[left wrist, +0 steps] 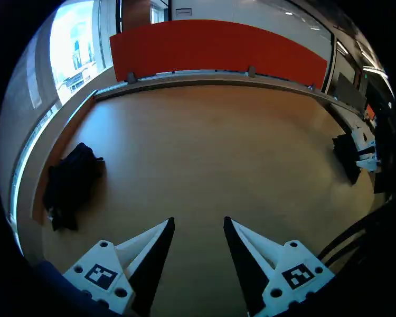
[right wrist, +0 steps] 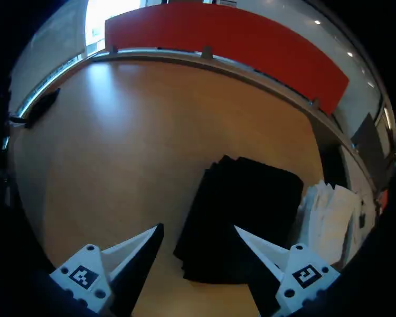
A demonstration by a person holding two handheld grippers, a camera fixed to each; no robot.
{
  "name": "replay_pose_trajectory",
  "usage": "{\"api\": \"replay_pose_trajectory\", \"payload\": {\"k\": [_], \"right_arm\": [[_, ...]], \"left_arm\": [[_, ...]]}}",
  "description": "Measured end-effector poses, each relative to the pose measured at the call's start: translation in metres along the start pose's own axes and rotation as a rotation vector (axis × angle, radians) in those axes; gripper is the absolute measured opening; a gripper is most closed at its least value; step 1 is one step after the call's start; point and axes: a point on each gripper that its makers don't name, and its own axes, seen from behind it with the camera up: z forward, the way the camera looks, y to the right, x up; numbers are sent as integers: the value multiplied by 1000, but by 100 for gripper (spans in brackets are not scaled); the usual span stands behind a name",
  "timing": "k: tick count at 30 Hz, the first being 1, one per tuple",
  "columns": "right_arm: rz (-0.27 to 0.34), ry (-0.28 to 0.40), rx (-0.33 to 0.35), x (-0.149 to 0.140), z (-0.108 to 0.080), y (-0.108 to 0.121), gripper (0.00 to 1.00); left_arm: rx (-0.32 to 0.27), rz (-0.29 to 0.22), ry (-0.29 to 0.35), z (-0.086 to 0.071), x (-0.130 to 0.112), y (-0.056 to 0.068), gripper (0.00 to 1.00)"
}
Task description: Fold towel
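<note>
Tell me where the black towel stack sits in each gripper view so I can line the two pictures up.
Left gripper view: the black towel stack is small, at the far right edge, and touches the white pile.
Right gripper view: the black towel stack is large and lower centre, with the white pile on its right.
Shared landmark: the red panel across the back.

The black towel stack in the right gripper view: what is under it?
The black towel stack lies on the wooden table. Layered edges show at its left; anything between or below is covered.
</note>
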Motion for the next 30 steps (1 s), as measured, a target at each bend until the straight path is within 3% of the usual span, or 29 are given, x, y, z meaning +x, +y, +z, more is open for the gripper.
{"api": "replay_pose_trajectory", "payload": {"k": [3,12,26,28,30], "right_arm": [[6,22,-25,6,-2,1,99],[69,232,-146,61,-25,7,100],[161,419,-192,111,-57,-3,100],[169,449,-203,119,-62,-5,100],[178,479,-213,128,-66,-7,100]], "left_arm": [[1,-1,7,0,3,-2,68],[-3,-11,30,0,11,-9,68],[-19,-25,99,-1,35,-14,68],[-22,-36,114,-1,41,-15,70],[-26,-50,134,0,48,-16,77]]}}
